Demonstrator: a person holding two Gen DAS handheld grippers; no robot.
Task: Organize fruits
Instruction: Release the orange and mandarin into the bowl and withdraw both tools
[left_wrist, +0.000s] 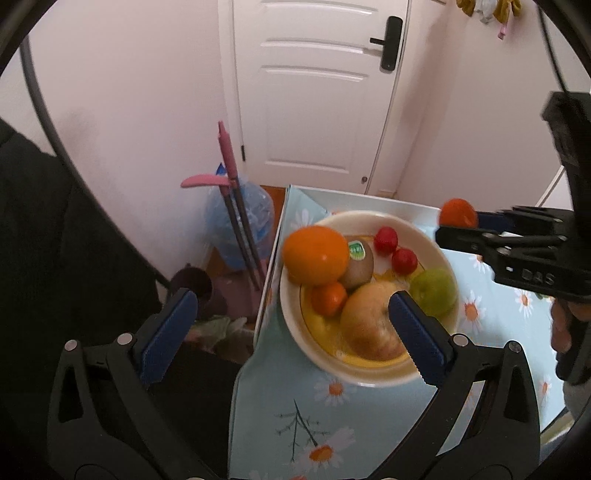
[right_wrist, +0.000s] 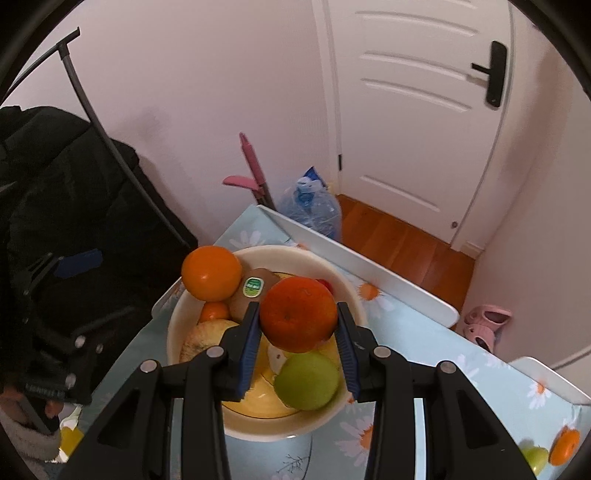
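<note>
Left wrist view: left gripper (left_wrist: 291, 314) spread wide, holding nothing, one blue ribbed pad over the pale apple (left_wrist: 369, 325) in the cream bowl (left_wrist: 369, 376). Large orange (left_wrist: 316, 254) perched on the rim; a nudge could roll it off. Right wrist view: right gripper (right_wrist: 297, 334) pinching a dimpled tangerine (right_wrist: 298, 314) above the bowl; round, smooth skin may slip onto the glossy green apple (right_wrist: 307, 380).

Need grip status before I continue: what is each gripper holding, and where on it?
Right gripper clamps an orange by its opposite sides above the bowl. Left gripper is open, holding nothing.
</note>
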